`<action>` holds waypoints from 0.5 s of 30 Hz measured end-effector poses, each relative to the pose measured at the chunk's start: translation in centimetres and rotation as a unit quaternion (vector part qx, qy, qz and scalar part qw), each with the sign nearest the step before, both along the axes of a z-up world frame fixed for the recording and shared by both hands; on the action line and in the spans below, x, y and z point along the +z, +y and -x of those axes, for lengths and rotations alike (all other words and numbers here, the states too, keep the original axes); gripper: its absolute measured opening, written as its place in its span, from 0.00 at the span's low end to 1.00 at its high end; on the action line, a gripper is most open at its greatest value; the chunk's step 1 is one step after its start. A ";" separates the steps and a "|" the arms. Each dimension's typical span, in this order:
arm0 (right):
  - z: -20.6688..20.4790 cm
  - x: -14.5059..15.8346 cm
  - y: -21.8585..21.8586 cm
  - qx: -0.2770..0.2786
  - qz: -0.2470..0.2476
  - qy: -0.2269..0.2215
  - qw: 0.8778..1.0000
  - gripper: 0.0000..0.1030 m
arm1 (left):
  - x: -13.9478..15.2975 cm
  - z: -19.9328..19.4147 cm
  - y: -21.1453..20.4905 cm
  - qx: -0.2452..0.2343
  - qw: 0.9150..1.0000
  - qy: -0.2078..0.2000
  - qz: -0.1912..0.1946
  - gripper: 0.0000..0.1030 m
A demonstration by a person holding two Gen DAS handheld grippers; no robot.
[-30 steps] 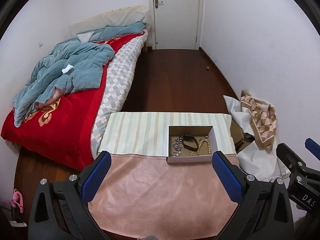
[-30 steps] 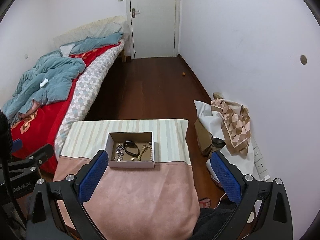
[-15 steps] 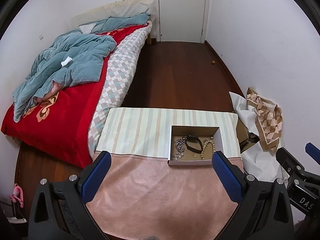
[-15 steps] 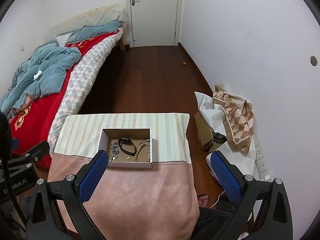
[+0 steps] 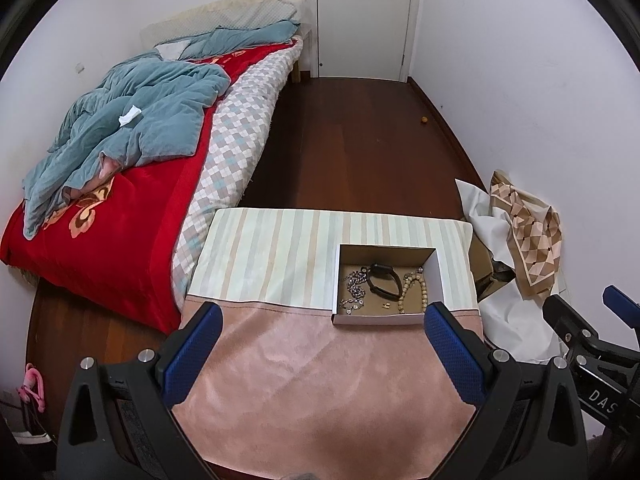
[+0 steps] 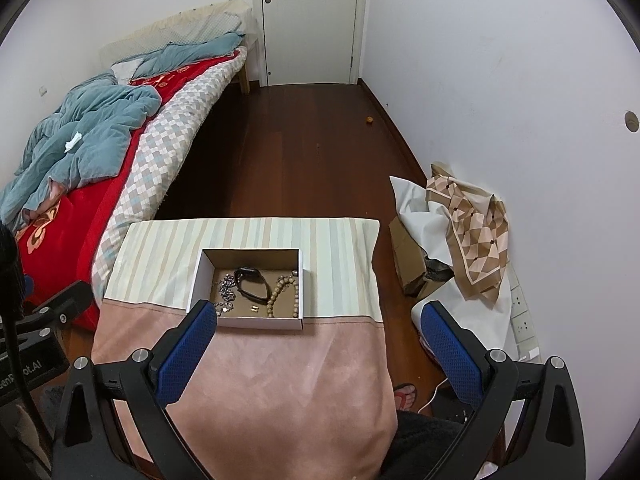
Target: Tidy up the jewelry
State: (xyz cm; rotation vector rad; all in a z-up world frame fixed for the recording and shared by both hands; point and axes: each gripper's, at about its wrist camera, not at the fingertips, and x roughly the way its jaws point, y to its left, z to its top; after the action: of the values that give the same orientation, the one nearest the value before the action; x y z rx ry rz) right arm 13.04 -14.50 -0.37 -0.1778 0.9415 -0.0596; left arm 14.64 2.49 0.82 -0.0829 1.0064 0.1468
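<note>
A shallow white cardboard box (image 5: 384,319) (image 6: 256,323) sits on a small table covered with pink and striped cloth (image 5: 280,360) (image 6: 280,380). Inside lie a silver chain (image 5: 354,288) (image 6: 226,292), a black wristband (image 5: 384,278) (image 6: 252,282), a string of tan beads (image 5: 414,286) (image 6: 282,290) and a small gold piece (image 5: 387,306) (image 6: 254,309). My left gripper (image 5: 320,344) is open and empty, above the pink cloth short of the box. My right gripper (image 6: 316,344) is open and empty, just short of the box's near wall.
A bed (image 5: 120,208) with a red cover and a blue quilt runs along the left. Cardboard boxes with white paper and a patterned scarf (image 5: 528,224) (image 6: 472,220) stand by the right wall. Dark wood floor (image 5: 352,140) leads to a white door (image 5: 360,12).
Both grippers have tilted down and moved slightly forward, so the table and box sit higher and larger in view. Both stay open and empty.
</note>
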 end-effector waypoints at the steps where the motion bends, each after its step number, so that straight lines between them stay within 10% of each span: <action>1: 0.0 0.0 0.0 0.000 0.000 0.000 1.000 1.00 | 0.0 0.0 0.0 -0.001 1.000 0.000 0.000 1.00; 15: 0.3 -0.1 0.3 0.007 0.004 0.003 1.000 1.00 | -0.1 0.6 0.2 0.002 1.000 0.000 -0.005 1.00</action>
State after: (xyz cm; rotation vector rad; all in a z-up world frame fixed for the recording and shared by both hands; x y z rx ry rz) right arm 12.76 -14.24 -0.52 -0.1913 0.9464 -0.0496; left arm 14.06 2.71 0.74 -0.0759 1.0053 0.1553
